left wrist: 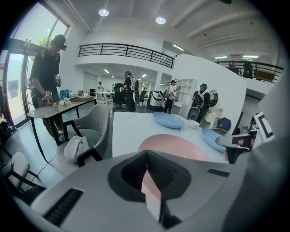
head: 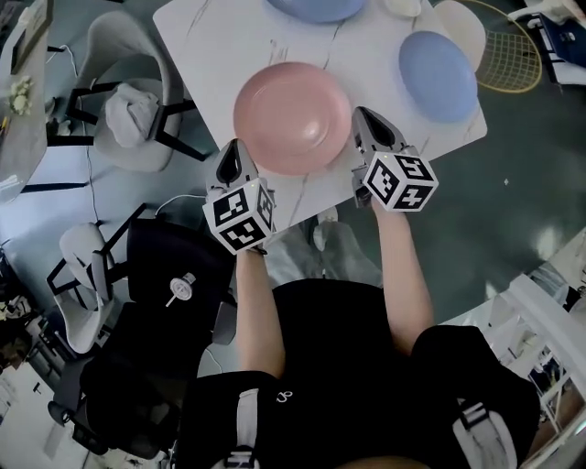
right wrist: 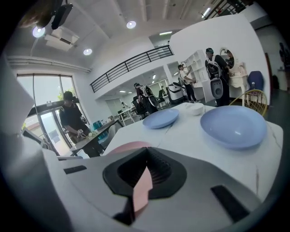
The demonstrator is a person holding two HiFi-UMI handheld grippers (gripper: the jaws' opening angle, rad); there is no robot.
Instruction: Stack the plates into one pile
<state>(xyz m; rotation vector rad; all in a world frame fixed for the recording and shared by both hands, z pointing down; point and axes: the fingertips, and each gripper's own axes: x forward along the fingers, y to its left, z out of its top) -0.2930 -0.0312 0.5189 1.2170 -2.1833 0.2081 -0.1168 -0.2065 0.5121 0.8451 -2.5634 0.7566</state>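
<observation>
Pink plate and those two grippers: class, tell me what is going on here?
A person holds a gripper in each hand. The left gripper and the right gripper are both shut on opposite rims of the pink plate, near the table's front edge. Two blue plates lie apart farther back; nothing is stacked yet.

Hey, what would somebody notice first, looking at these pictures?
The pink plate stands out, at the near edge of the white table. The left gripper and the right gripper each pinch its rim, one on either side. Behind it lie a blue plate at the right and a second blue plate at the far edge.
</observation>
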